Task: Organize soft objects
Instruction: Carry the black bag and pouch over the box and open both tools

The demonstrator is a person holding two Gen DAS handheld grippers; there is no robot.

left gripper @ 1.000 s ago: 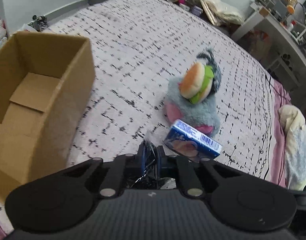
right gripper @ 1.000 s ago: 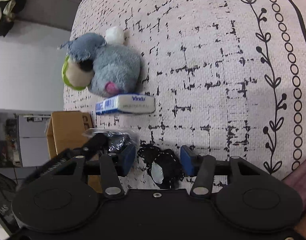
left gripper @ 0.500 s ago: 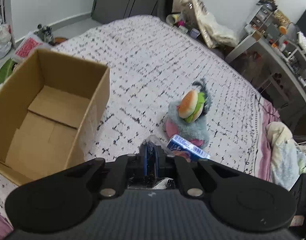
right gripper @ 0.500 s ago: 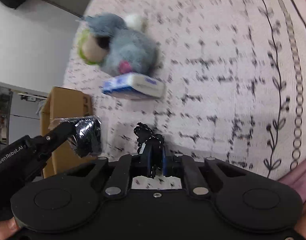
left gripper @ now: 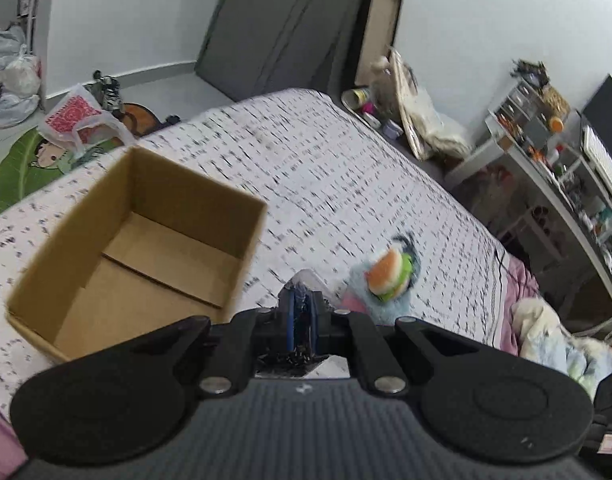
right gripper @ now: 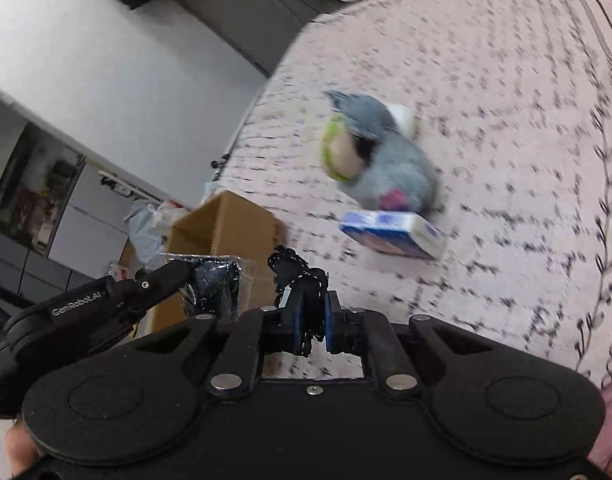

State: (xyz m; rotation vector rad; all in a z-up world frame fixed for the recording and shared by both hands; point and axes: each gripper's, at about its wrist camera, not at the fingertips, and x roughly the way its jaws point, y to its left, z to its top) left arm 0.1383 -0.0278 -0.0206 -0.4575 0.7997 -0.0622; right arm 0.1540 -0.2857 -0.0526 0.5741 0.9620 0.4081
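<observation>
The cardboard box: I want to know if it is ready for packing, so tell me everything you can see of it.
The brown cardboard box stands upright on the patterned white bedspread, top open. Plain corrugated walls, slightly blurred. Inside, only the bottom flaps show, one overlapping the other; nothing lies in it. The left claw, shut on a clear-wrapped dark bundle, hangs beside its near right corner, not touching it.

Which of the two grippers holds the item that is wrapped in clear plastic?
The left gripper: its black item sits in a clear plastic bag. The right gripper pinches a bare black cord bundle, with no wrapping.
</observation>
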